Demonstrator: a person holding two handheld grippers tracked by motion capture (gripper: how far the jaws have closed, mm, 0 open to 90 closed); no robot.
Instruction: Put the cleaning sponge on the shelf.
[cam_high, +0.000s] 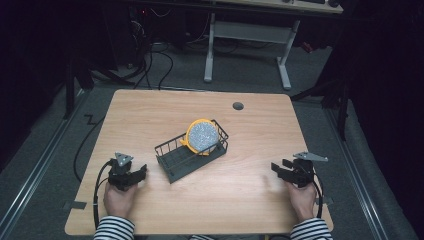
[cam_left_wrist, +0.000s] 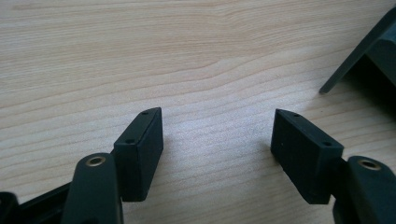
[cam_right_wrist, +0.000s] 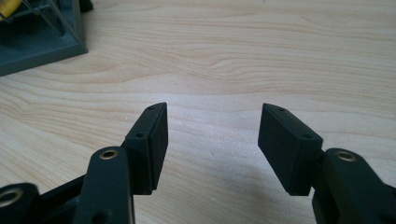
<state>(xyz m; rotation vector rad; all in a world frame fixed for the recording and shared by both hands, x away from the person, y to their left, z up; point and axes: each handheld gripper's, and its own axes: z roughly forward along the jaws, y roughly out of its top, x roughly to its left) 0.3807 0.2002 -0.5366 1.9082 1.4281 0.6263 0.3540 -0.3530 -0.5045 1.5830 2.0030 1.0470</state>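
Striped sleeves come in at the near edge of the bench (cam_high: 250, 200), one on each side, and each hand holds a black tool resting low on the wood. Left tool (cam_high: 134, 176) sits near the left front corner, and in the left gripper view (cam_left_wrist: 217, 140) its jaws stand wide apart with nothing but bare woodgrain between them, so it's open and empty. A dark corner of the basket pokes in at the top right of that view. Right tool (cam_high: 281, 170) is over by the right front edge, well apart from the other one, jaws pointing toward the middle of the bench. Right gripper view (cam_right_wrist: 212, 135) shows the same deal: pads spread wide, only wood between them, nothing gripped.

Further out, about mid-bench and between the two tools, sits the dark wire basket (cam_high: 172, 162), turned at an angle. Inside its far end a round yellow-rimmed disc (cam_high: 202, 136) with a speckled grey face stands on edge, leaning against the wire wall. Neither tool touches the basket or the disc.

Past that there's a small grey grommet hole (cam_high: 238, 106) near the far edge, and behind the bench a white desk frame (cam_high: 247, 47) on a dark floor with cables
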